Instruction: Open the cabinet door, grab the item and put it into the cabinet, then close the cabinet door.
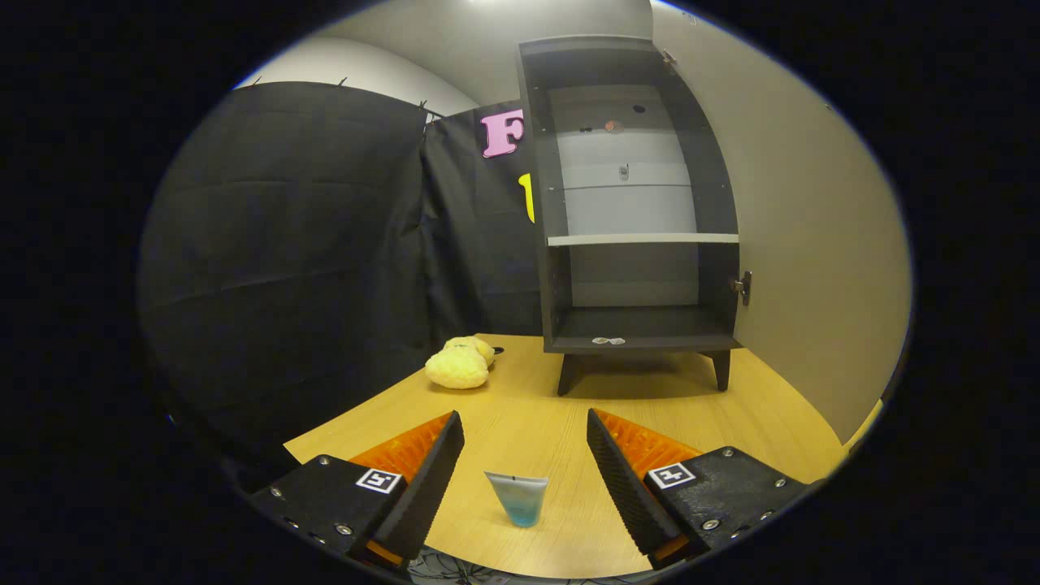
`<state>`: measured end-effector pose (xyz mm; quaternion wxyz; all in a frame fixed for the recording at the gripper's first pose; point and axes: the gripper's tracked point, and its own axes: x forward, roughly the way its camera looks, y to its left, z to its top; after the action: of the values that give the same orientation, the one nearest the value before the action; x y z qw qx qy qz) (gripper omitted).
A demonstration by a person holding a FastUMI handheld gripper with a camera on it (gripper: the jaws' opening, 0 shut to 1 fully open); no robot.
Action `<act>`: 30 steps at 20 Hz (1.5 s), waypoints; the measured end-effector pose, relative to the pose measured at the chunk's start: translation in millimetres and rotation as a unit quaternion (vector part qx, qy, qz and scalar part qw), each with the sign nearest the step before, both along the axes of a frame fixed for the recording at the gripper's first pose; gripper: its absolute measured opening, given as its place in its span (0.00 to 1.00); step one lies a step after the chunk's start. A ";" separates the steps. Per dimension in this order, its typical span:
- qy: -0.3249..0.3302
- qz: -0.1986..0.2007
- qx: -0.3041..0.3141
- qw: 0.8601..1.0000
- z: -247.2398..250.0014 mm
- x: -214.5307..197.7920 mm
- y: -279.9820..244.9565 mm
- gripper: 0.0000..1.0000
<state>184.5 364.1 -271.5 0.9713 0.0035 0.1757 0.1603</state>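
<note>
Cabinet door open, gripper spread wide around the tube, nothing gripped.

The wooden table [756, 406] is seen carrying a dark cabinet [552, 244] on short legs, set at the far side against the black cloth wall. Its door [812, 244] is swung fully open to the right, hinge visible on the inner edge; one pale shelf [642, 240] splits the interior, and both compartments are seen bare apart from small stickers. A yellow plush toy [459, 363] is laid on the table, left of the cabinet's legs and apart from them. The gripper [524, 471] is held low over the near table edge, fingers released and wide apart. A small blue-tinted tube [517, 497] is stood between the fingers, touched by neither.
</note>
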 end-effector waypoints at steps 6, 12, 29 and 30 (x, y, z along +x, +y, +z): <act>0.045 -0.002 -0.028 0.999 -52.1 3.6 4.6 0.93; 0.118 -0.014 -0.038 0.992 -101.3 -3.4 1.4 0.82; 0.113 0.005 -0.035 0.993 -46.4 18.1 -13.2 0.50; 0.104 0.004 -0.035 0.994 -35.6 24.2 -15.8 0.50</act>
<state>208.8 348.3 -307.1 0.9466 -0.0146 0.2814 0.1565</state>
